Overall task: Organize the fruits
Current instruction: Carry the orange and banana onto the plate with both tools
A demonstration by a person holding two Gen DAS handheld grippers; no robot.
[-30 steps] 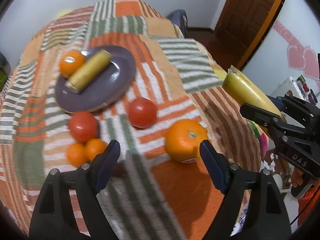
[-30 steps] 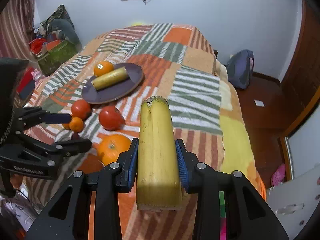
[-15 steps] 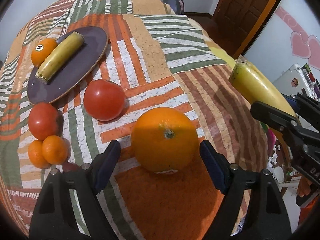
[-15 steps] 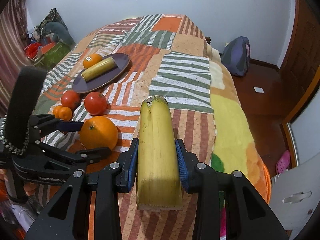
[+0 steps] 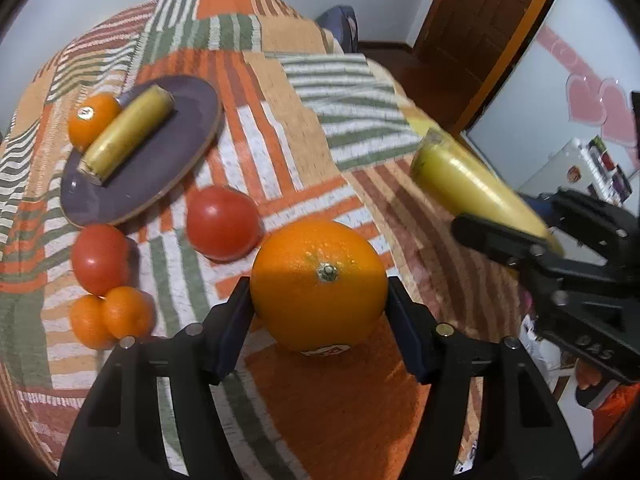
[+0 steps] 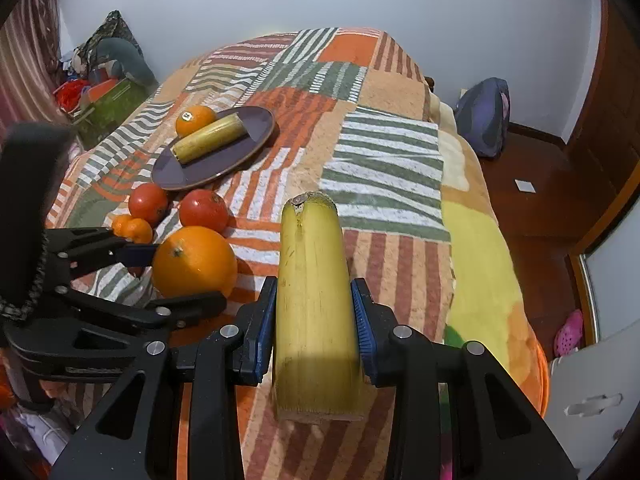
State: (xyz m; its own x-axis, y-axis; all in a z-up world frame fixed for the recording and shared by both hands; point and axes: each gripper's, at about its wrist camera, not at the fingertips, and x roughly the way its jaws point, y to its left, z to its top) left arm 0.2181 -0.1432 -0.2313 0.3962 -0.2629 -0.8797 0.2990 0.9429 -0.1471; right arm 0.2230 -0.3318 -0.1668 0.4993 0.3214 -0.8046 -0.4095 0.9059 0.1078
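Note:
A large orange (image 5: 318,284) lies on the patchwork blanket (image 5: 280,80). My left gripper (image 5: 318,300) is closing around it, and both pads touch its sides. My right gripper (image 6: 314,300) is shut on a yellow banana piece (image 6: 312,280), held above the blanket to the right of the orange. The purple plate (image 5: 180,152) at the back left carries a small orange (image 5: 92,120) and another banana piece (image 5: 124,136). Two tomatoes (image 5: 222,222) (image 5: 100,258) and two little mandarins (image 5: 112,316) sit between the plate and the left gripper.
The blanket covers a bed whose right edge (image 6: 500,280) drops to a wooden floor. A backpack (image 6: 482,120) leans by the far corner, and a green box (image 6: 108,108) with clutter stands at the left. A brown door (image 5: 460,20) is at the right.
My left gripper came forward over the large orange and its jaws narrowed onto the fruit's sides. The right gripper kept the banana piece and stayed in place.

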